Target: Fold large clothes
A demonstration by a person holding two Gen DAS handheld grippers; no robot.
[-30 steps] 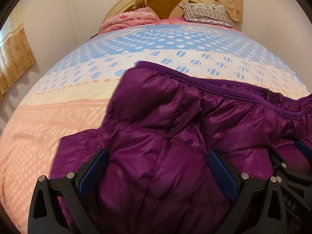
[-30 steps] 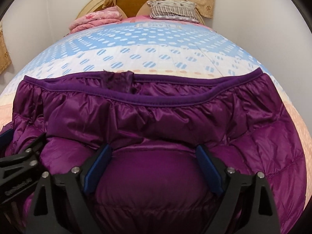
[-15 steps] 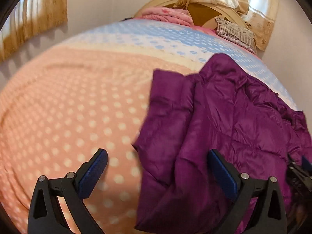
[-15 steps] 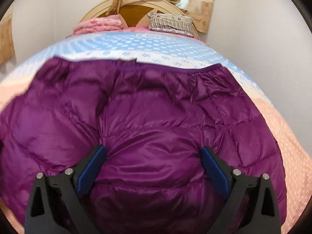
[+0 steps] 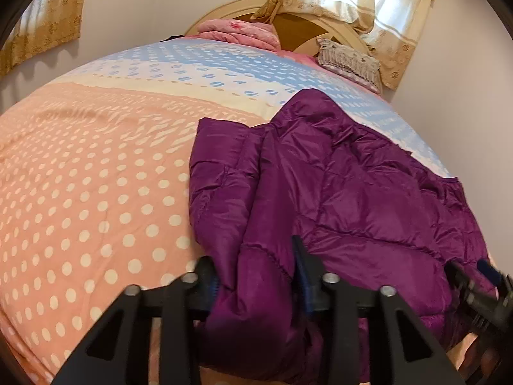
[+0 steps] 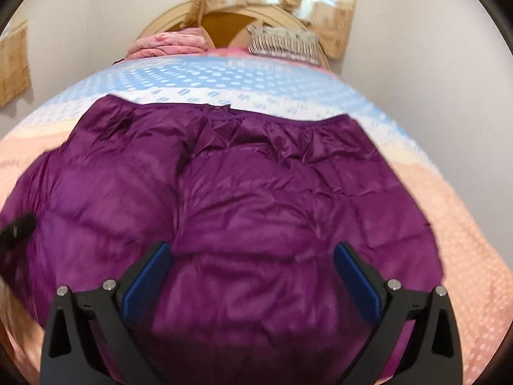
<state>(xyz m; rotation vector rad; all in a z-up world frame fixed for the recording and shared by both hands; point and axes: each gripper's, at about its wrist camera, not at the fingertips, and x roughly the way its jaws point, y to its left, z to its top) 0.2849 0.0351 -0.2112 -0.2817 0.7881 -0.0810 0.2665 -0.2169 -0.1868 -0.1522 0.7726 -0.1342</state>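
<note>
A purple padded jacket (image 5: 352, 199) lies spread on the bed, hem toward the headboard; it fills the right wrist view (image 6: 243, 211). My left gripper (image 5: 256, 276) is shut on a thick fold of the jacket's near left edge, by the sleeve (image 5: 221, 173). My right gripper (image 6: 250, 272) is open over the jacket's near middle, with nothing between its blue pads (image 6: 147, 272). The right gripper also shows at the right edge of the left wrist view (image 5: 481, 288).
The bed (image 5: 89, 192) has a dotted cover, peach near me and blue farther off. A folded pink quilt (image 5: 237, 30) and a striped pillow (image 5: 349, 59) lie by the round headboard (image 6: 179, 16). Walls and curtains stand close behind and to the right.
My left gripper swung to the jacket's left edge, then shut on a fold of it. My right gripper drew back toward the near edge and stayed open.
</note>
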